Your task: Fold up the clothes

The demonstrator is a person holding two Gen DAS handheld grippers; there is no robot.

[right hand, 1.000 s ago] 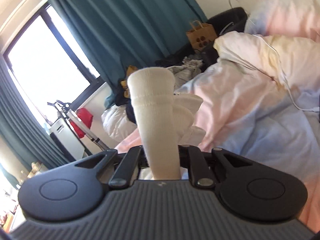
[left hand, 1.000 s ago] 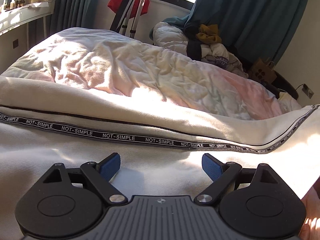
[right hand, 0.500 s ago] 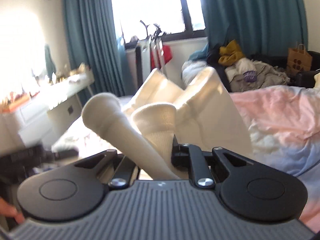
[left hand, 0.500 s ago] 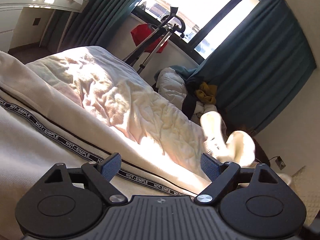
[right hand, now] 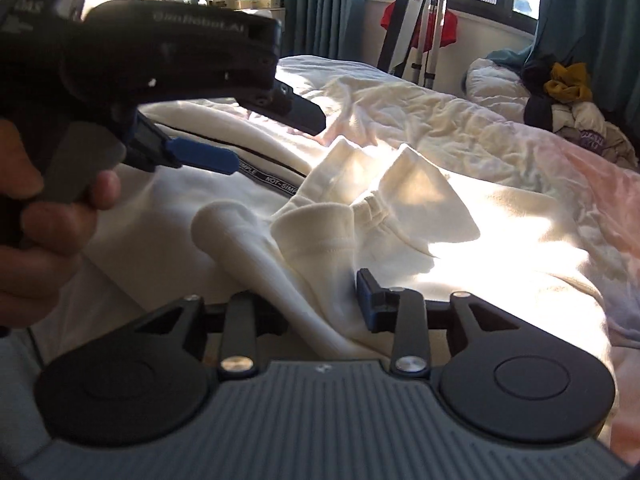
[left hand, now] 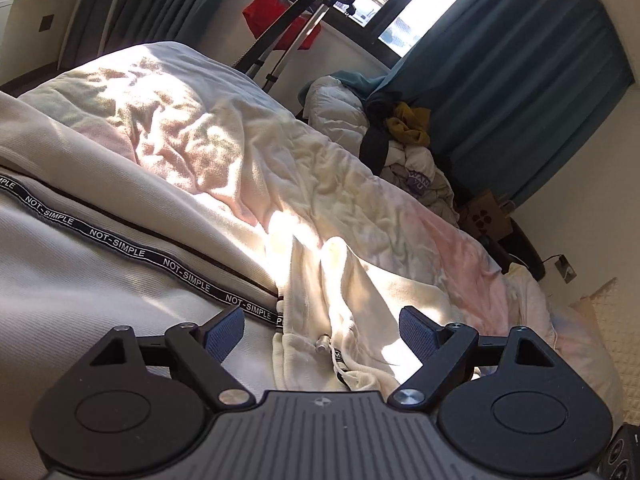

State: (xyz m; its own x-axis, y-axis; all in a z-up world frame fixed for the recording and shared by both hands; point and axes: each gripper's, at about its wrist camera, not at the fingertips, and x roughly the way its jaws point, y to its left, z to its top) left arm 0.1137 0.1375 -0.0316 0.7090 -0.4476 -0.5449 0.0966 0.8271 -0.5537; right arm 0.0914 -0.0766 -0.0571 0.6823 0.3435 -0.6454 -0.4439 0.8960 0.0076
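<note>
A cream garment (left hand: 80, 280) with a black "NOT-SIMPLE" tape stripe (left hand: 120, 244) lies on the bed. Its folded-over end with cuffs (right hand: 360, 216) lies across it; it also shows in the left wrist view (left hand: 340, 288). My left gripper (left hand: 322, 334) is open and empty, just above the garment's waistband and cord tip (left hand: 322, 345). It also shows in the right wrist view (right hand: 200, 156), held in a hand. My right gripper (right hand: 316, 300) has cream fabric between its jaws, which stand partly apart; only the right blue pad (right hand: 366, 300) shows.
A rumpled cream and pink duvet (left hand: 240, 128) covers the bed. A pile of clothes (left hand: 404, 136) sits at the far corner by teal curtains (left hand: 520, 80). A folded metal stand (left hand: 288, 24) with red cloth leans by the window. A paper bag (left hand: 486, 216) stands on the floor.
My right gripper has swung the cream fabric over and lowered it onto the garment, and its jaws have parted. My left gripper has turned right, so the laid-down end now lies before it.
</note>
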